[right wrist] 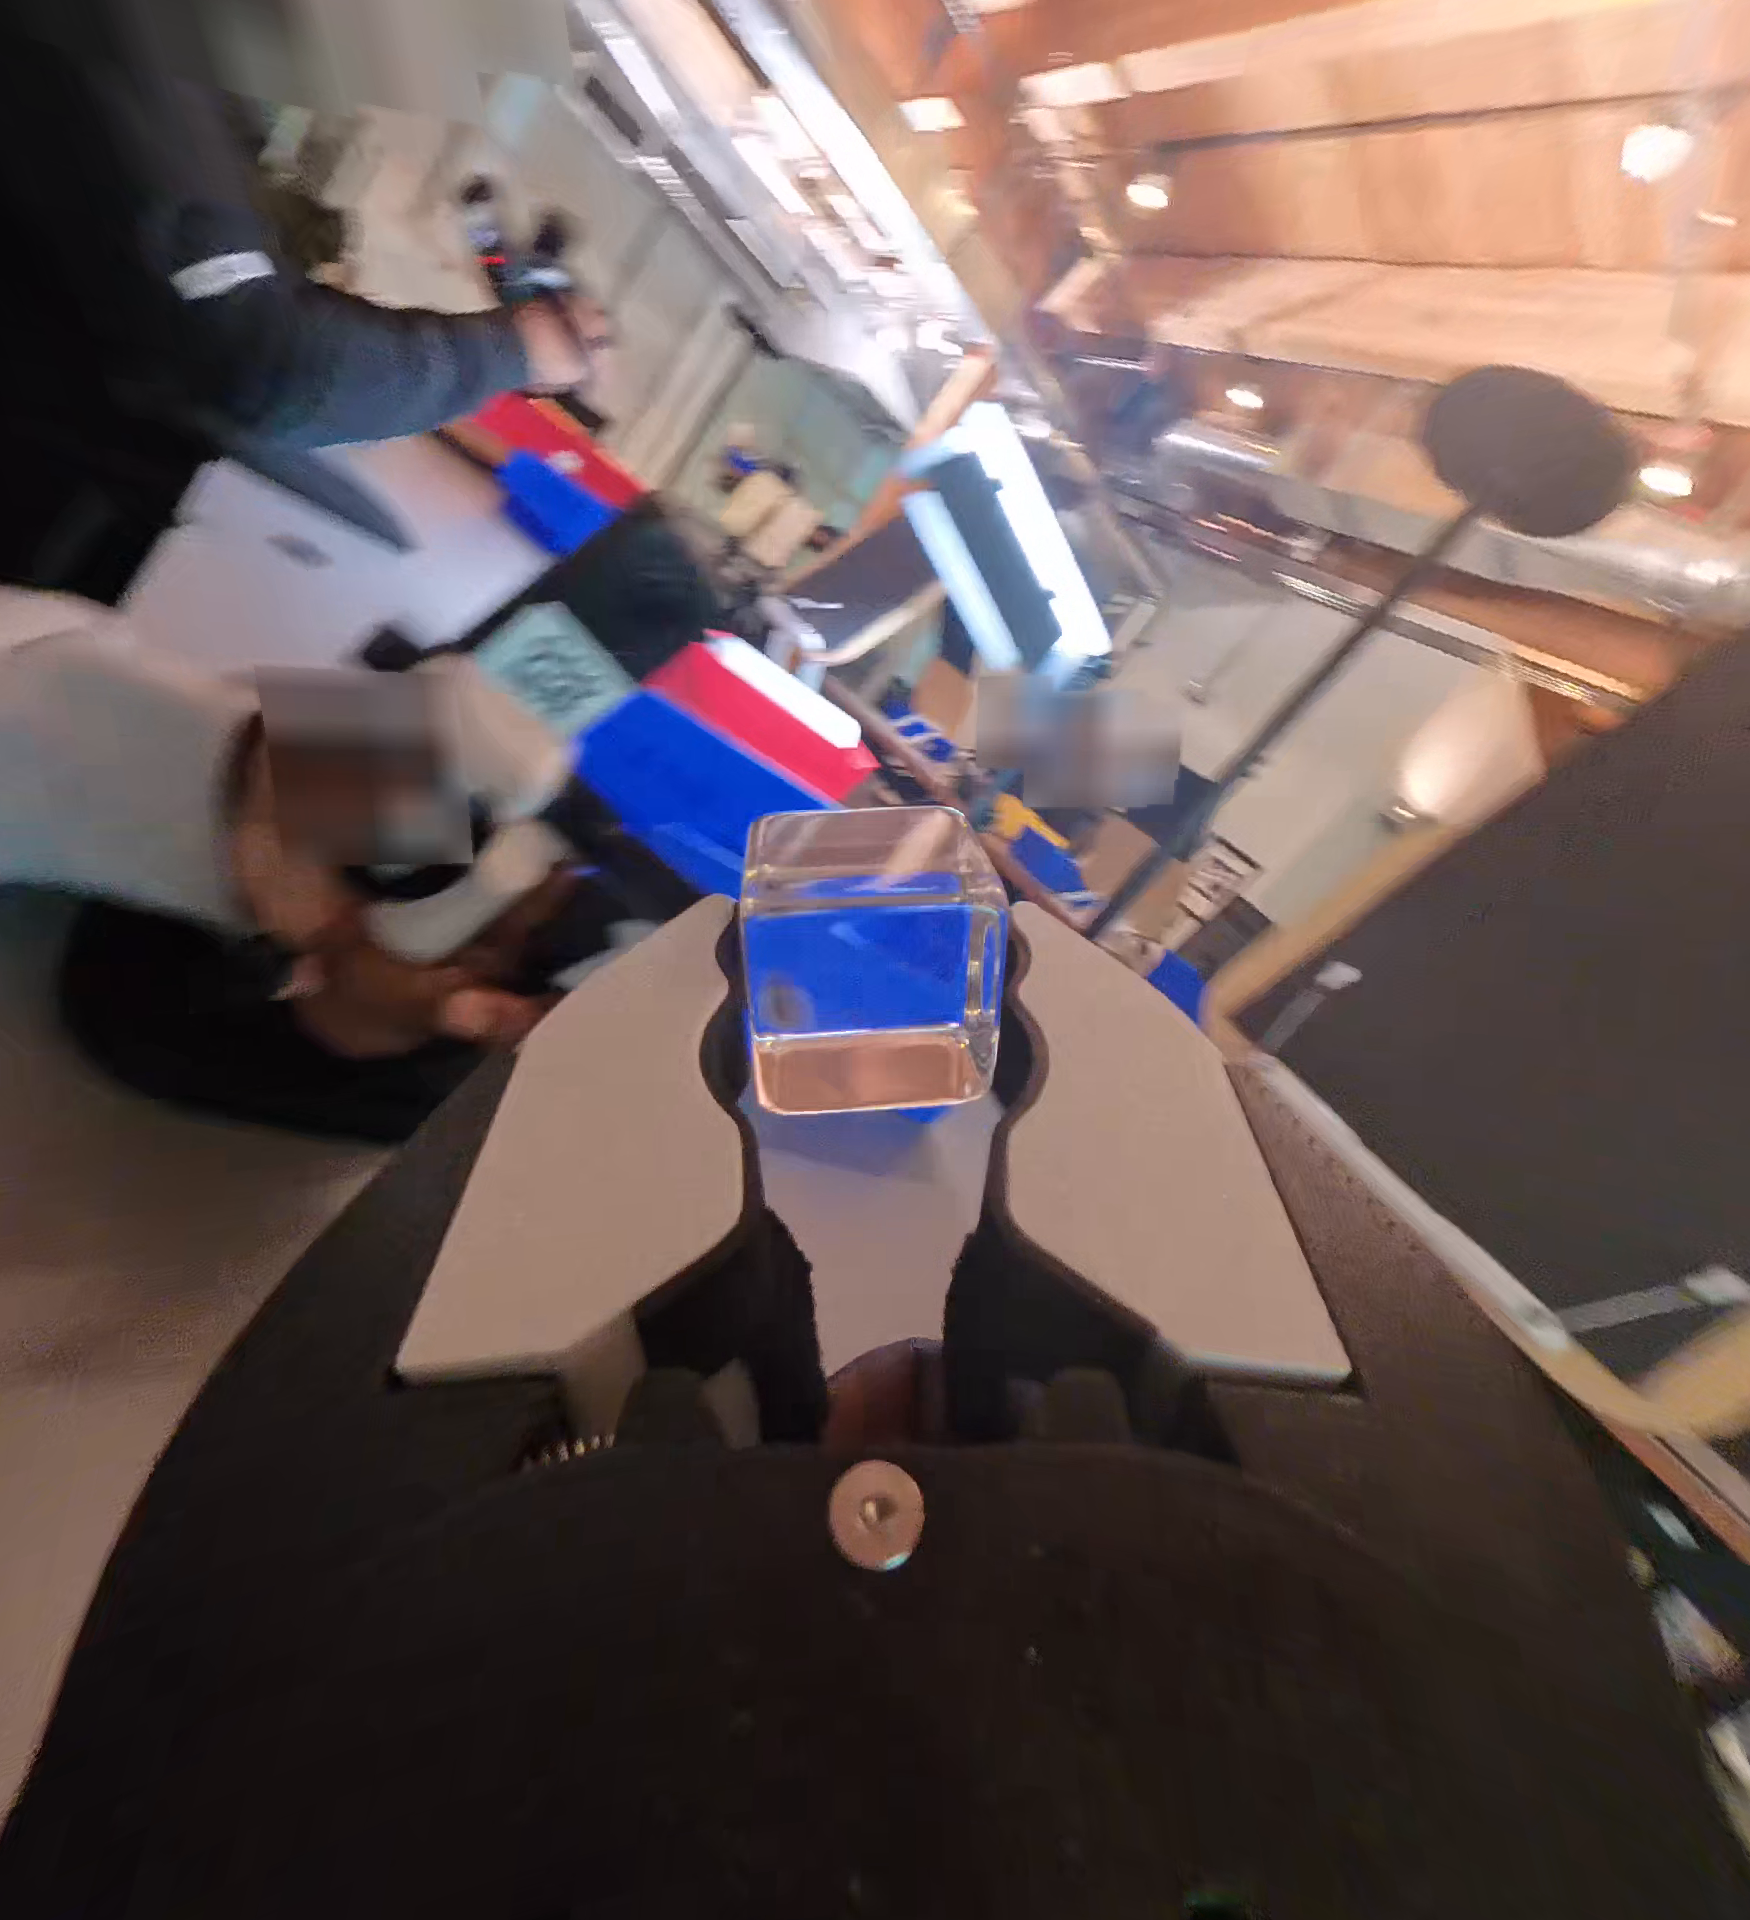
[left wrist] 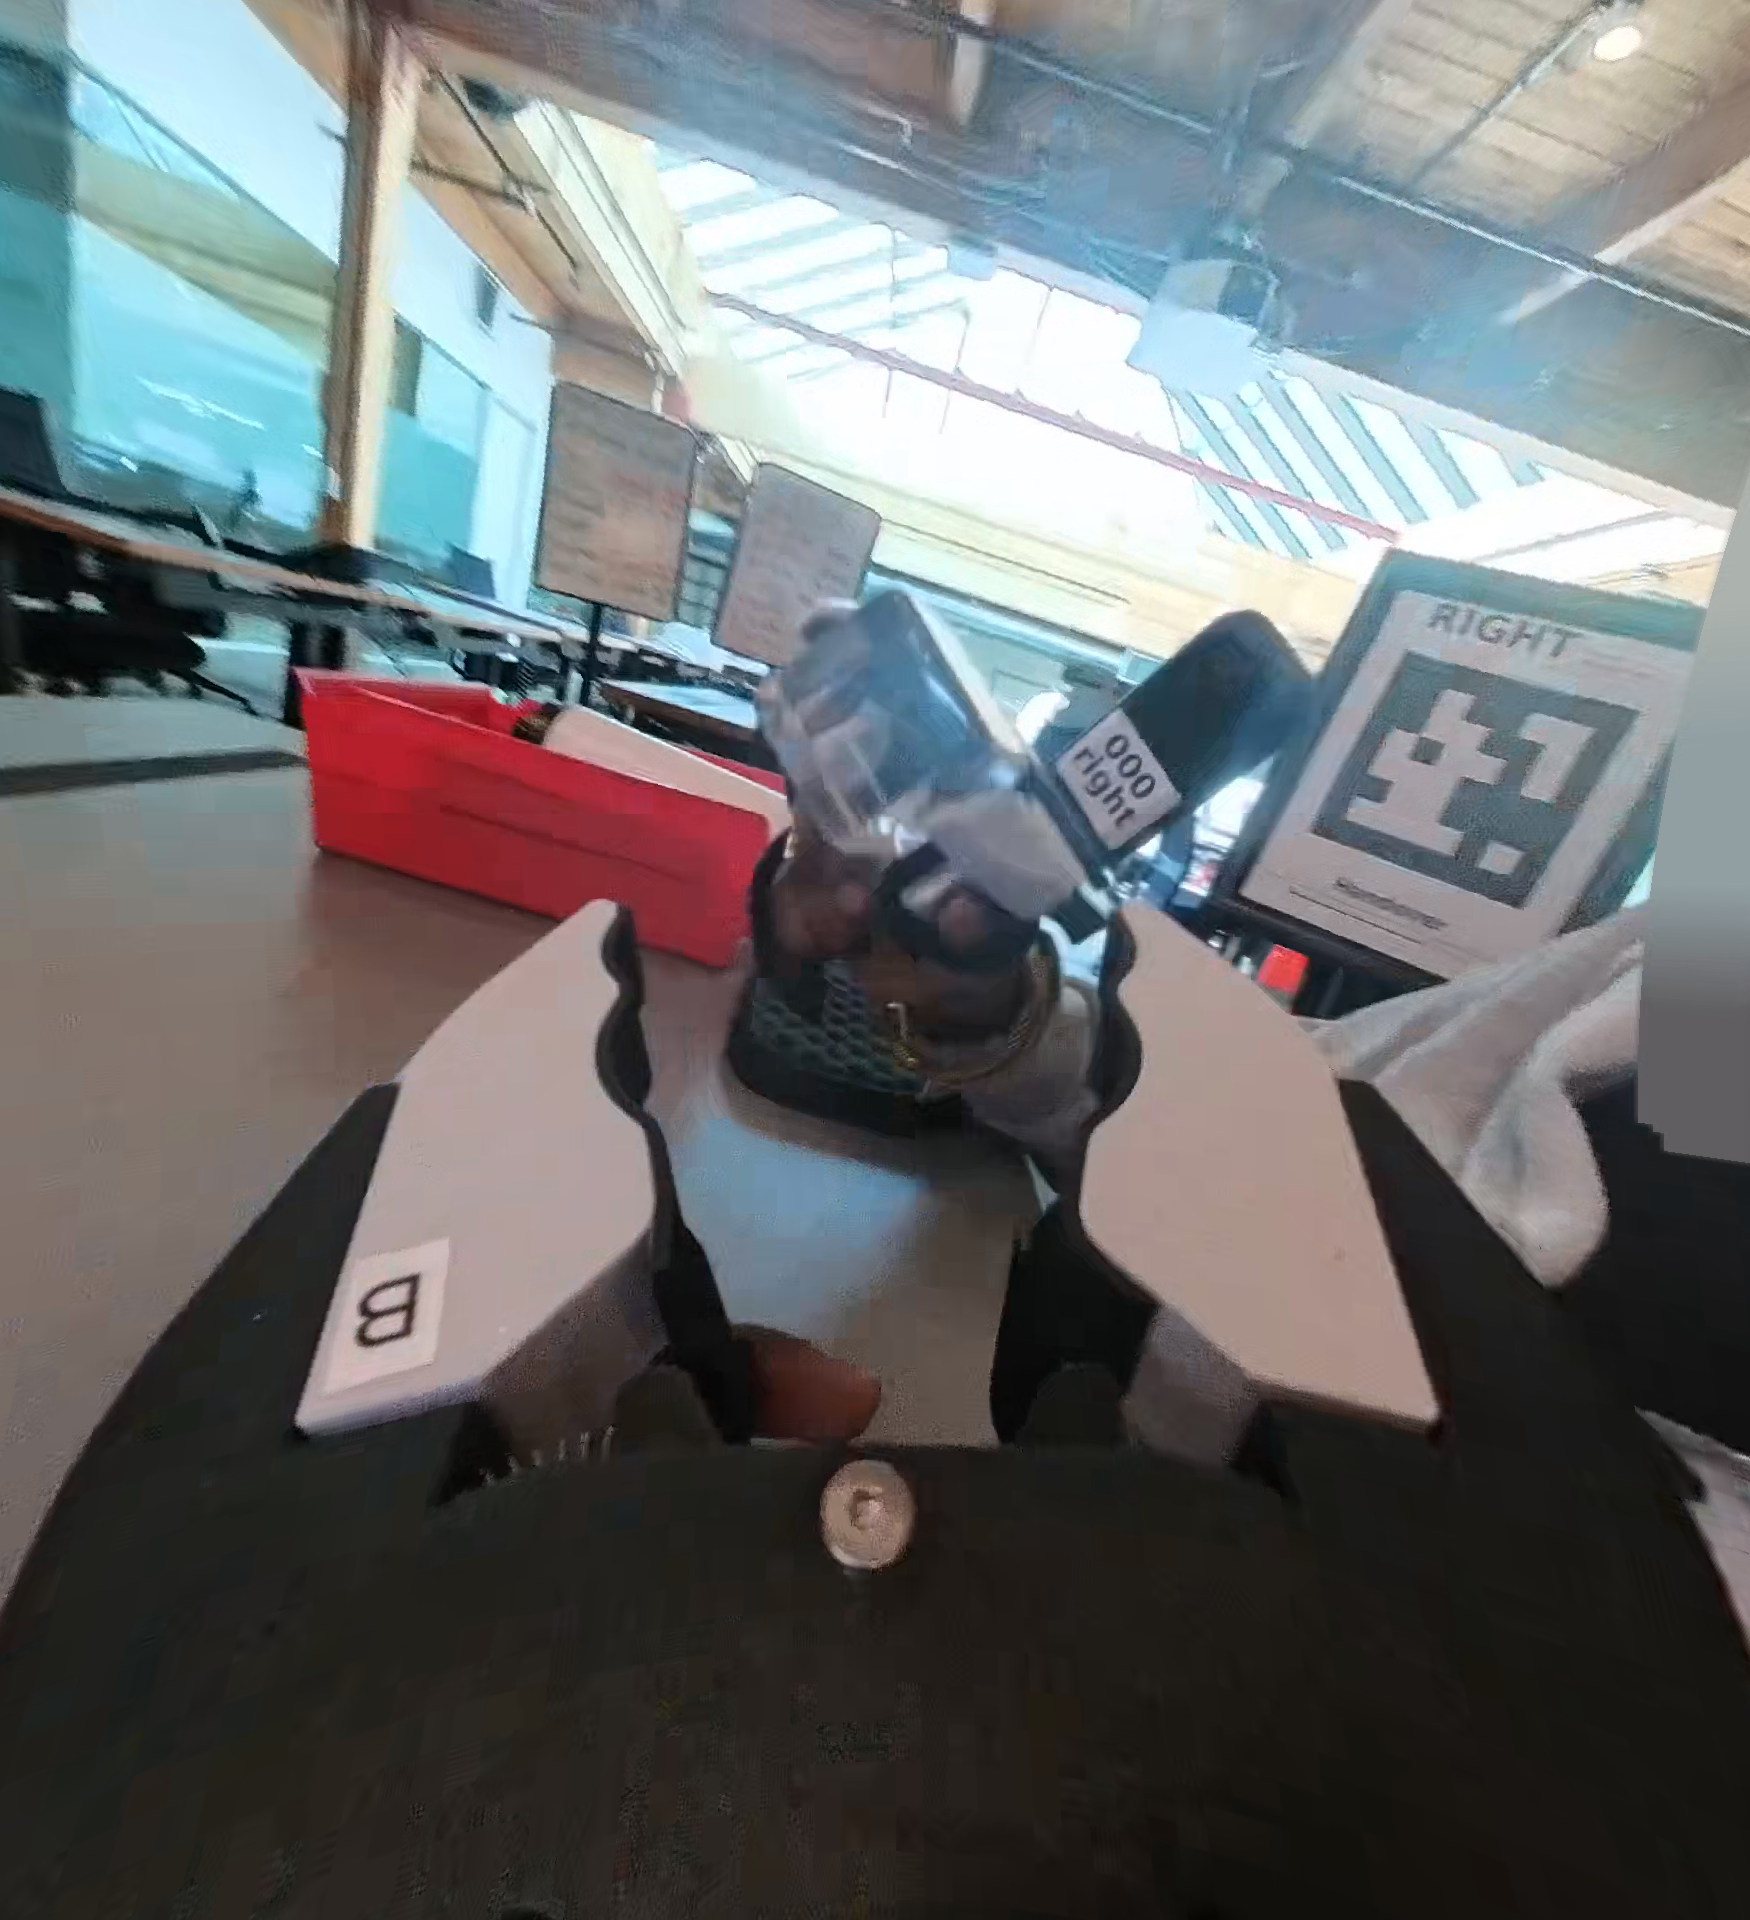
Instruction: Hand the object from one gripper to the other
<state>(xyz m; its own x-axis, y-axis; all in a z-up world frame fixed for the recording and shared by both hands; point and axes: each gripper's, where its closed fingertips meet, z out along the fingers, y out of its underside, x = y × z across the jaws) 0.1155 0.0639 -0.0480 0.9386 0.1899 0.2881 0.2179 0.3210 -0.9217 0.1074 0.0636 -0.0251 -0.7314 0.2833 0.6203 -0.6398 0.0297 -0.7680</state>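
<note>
The grey worktop (left wrist: 175,987) spreads to the left of the left gripper (left wrist: 866,997), whose fingers (left wrist: 528,1122) stand wide with nothing between them. Beyond its left fingertip sits a red plastic bin (left wrist: 538,821). The right gripper (right wrist: 866,987) is clamped on the clear glass-like cube (right wrist: 871,956), pinched at its fingertips; seen from the left wrist view, that gripper (left wrist: 912,748) hangs just ahead of the open fingers, tilted. This looks like the approach before the transfer. Next, the cube needs bringing between the left fingers, which then close before the right ones let go. The person's hand (left wrist: 912,966) on the right handle sits close to that gap.
</note>
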